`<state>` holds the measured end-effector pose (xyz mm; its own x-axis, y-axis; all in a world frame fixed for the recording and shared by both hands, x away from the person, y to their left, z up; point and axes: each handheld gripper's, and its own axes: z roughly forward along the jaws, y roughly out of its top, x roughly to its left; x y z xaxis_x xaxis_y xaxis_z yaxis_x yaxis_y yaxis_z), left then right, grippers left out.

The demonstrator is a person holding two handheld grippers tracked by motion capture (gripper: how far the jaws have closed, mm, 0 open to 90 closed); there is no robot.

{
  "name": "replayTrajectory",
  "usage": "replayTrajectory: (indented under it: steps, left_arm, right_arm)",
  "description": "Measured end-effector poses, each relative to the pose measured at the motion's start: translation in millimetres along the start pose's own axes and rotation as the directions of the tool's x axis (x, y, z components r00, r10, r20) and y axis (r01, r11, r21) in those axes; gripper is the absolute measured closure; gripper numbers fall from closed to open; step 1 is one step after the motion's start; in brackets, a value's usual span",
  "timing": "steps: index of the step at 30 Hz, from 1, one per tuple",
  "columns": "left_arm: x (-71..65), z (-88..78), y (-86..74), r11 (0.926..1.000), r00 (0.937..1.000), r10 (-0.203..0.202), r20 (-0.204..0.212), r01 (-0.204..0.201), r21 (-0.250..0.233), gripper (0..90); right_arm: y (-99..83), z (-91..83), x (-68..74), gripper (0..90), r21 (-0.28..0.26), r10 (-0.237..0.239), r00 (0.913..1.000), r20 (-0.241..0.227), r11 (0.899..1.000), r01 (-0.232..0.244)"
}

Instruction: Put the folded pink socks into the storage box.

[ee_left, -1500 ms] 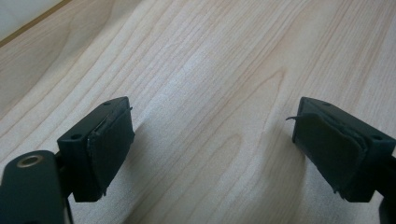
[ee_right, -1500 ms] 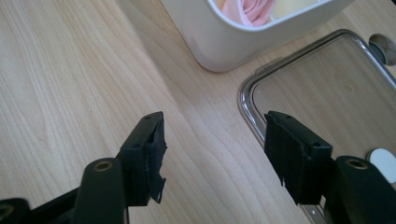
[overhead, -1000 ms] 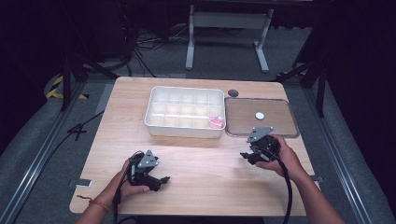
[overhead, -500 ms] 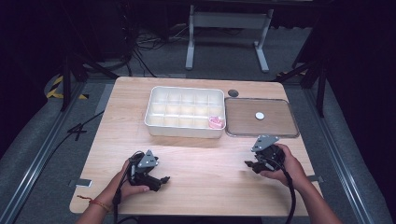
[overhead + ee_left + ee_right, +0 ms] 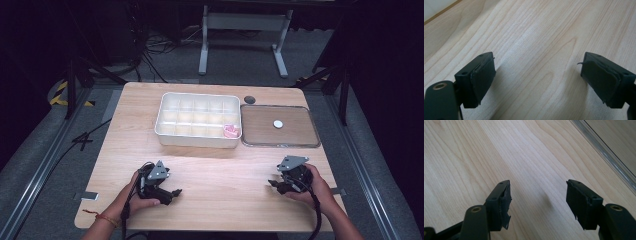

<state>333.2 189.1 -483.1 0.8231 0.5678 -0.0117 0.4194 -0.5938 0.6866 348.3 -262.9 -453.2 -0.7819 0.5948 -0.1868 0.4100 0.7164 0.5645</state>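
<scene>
Resting low on the wooden surface (image 5: 220, 170) near its front left, the left claw (image 5: 174, 192) sits in a person's left hand (image 5: 131, 196). Its two black pads (image 5: 482, 78) stand wide apart, and between them there is just bare wood. It has hold of nothing.

A bit further back, in the middle of the surface, sits a white box (image 5: 198, 120) split into many small cups. In the cup at its front right corner lies a small pink thing (image 5: 231, 131). From here it is too small to say what it is; it may be a little bit of plastic or candy.

Just beside the box, on its right, lies a flat brown tray (image 5: 280, 126) with a shiny rim. The two almost touch. A small white round disc (image 5: 278, 123) lies near the middle of the tray. Just behind the tray's back left corner there is a small dark round spot (image 5: 249, 99) on the wood.

Over at the front right, the right claw (image 5: 273, 184) sits in the person's right hand (image 5: 312, 186), close in front of the tray. Its pads (image 5: 504, 206) are also wide apart with just bare wood between them, so it holds nothing too. In the right gripper view, the shiny rim of the tray (image 5: 609, 157) runs across the top right corner. The disc is well apart from both claws.
</scene>
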Motion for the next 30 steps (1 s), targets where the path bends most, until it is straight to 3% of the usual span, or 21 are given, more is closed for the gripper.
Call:
replayTrajectory:
  steps: [9,16,20,27,30]
  left_arm:
    - [-0.2,0.1,0.0,1.0000,1.0000,-0.002,0.000,0.002,-0.001,12.5]
    - [-0.2,0.1,0.0,1.0000,1.0000,-0.002,0.000,0.002,0.000,12.6]
    - [0.2,0.3,0.2,1.0000,1.0000,0.002,0.000,-0.002,0.000,12.5]
    - [0.4,0.2,0.5,1.0000,1.0000,0.005,-0.002,-0.005,0.003,12.3]
    - [0.4,0.3,0.5,1.0000,1.0000,0.006,-0.002,-0.006,0.003,12.2]
  right_arm:
    - [-18.4,-3.4,1.4,36.4,-0.033,0.029,0.9996,-0.002,0.999,-0.029]
    - [-35.1,-5.6,1.9,34.3,-0.077,0.086,0.9963,-0.002,0.993,-0.086]
    - [-47.4,-8.4,1.0,31.5,-0.116,0.135,0.9908,-0.001,0.984,-0.135]
    - [-71.4,-10.9,-0.4,24.9,-0.201,0.229,0.9727,-0.035,0.952,-0.232]
    - [-76.7,-12.7,-1.3,23.7,-0.204,0.262,0.9639,-0.047,0.942,-0.266]
